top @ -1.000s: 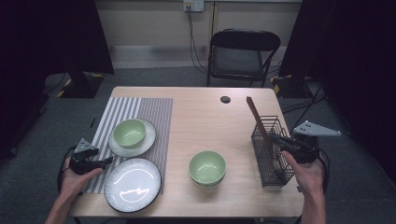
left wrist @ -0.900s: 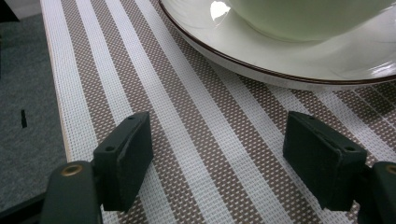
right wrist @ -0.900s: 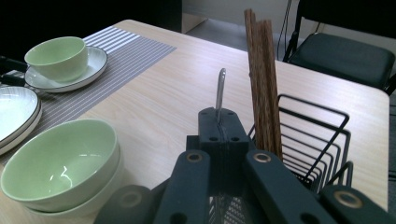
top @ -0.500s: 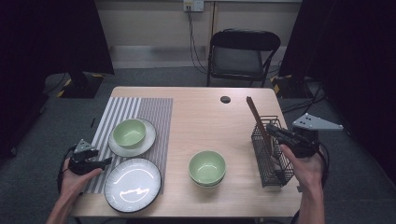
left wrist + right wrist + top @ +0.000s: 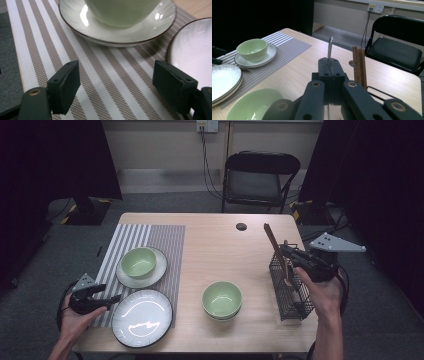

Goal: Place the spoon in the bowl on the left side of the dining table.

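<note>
The right gripper (image 5: pixel 291 254), at about three o'clock on the table (image 5: pixel 220 240), has its jaws pressed together on a thin metal utensil handle (image 5: pixel 329 49) that rises straight up between the pads; which utensil it is cannot be told. It hangs over the far end of the black wire caddy (image 5: pixel 292 295), just beside the brown chopsticks (image 5: pixel 274 244) leaning out toward twelve o'clock. At about eight o'clock the left gripper (image 5: pixel 102 295) has its jaws spread wide, having just been opening, with nothing between them, over the striped placemat (image 5: pixel 105 82). The large white plate (image 5: pixel 142 317) lies just to its right, and the green bowl on its saucer (image 5: pixel 140 265) sits beyond. A second green bowl (image 5: pixel 222 299) stands near six o'clock.
</note>
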Motion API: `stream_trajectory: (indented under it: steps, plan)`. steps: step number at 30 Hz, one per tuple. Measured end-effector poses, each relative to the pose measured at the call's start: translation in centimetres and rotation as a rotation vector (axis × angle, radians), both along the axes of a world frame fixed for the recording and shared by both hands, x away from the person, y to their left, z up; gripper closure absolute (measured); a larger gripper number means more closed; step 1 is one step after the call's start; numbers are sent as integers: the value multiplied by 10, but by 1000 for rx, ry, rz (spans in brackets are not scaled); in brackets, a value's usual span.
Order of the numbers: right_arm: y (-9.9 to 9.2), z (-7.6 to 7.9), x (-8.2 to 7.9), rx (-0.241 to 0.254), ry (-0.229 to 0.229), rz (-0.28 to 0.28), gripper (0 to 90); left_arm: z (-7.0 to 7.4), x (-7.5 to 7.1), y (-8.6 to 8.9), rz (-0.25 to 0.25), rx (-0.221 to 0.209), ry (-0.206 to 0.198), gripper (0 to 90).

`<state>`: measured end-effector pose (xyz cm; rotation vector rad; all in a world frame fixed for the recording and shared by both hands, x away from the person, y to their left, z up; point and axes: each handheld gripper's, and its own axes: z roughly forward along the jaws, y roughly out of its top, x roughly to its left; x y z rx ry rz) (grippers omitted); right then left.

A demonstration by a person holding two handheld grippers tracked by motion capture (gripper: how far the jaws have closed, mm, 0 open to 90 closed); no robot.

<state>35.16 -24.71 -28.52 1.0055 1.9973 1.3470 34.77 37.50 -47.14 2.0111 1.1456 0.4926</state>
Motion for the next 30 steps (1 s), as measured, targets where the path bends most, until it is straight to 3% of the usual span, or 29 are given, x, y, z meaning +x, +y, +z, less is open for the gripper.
stream_trajectory:
  steps: [9, 16, 27, 30]
  plan:
    - [24, 13, 7, 9, -33, 52, 900, 19, -16, -15, -65, -36, -42, 223]
    - [45, 11, 16, 16, -33, 97, 900, 30, -21, -33, -102, -47, -71, 228]
    - [76, 1, 29, 53, -20, 162, 900, 39, -7, -65, -164, -73, -79, 240]
    - [84, -2, 32, 28, -13, 167, 900, 39, 1, -71, -172, -81, -76, 239]
